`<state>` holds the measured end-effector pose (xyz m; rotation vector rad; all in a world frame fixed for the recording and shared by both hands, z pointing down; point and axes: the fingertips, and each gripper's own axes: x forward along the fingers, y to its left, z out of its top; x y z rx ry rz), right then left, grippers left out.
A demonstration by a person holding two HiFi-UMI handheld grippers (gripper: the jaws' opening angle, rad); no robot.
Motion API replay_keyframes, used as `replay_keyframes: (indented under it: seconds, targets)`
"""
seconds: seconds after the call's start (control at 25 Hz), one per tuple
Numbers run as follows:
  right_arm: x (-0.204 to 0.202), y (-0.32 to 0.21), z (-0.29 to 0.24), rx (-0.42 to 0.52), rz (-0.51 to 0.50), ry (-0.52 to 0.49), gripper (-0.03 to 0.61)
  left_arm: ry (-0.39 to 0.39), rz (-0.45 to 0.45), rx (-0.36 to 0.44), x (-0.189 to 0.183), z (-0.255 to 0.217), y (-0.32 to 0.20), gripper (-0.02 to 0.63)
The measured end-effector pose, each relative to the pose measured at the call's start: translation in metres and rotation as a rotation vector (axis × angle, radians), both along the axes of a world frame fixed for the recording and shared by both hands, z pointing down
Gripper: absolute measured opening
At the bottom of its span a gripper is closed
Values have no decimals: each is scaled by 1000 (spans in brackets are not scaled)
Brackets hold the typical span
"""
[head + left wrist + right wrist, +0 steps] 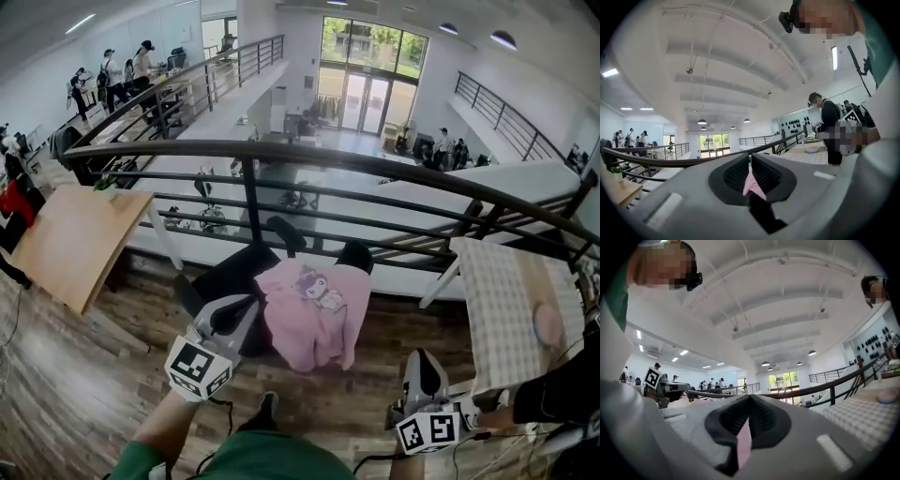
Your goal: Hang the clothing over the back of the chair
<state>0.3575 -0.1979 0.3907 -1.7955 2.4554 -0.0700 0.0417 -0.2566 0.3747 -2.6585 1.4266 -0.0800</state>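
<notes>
Left gripper point(751, 163) and right gripper point(749, 401) each pinch the pink clothing point(314, 314), bunched on the black chair point(230, 277) at twelve o'clock; draping over its back seems unfinished

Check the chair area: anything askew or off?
The pink top lies rumpled and lopsided on the black chair, not hanging square. The left gripper pinches its left edge. Nothing looks spilled or damaged.
</notes>
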Motion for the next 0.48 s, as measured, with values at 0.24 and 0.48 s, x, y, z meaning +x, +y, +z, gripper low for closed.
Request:
replay_keyframes:
  seconds: [0.24,0.48]
  targets:
    - [2,37,9,16,-63,-21,3,-48,-10,11,39,6,61,26]
    - [-35,40,5,25,-155,-6,3,-129,-34,22,33,11,86,26]
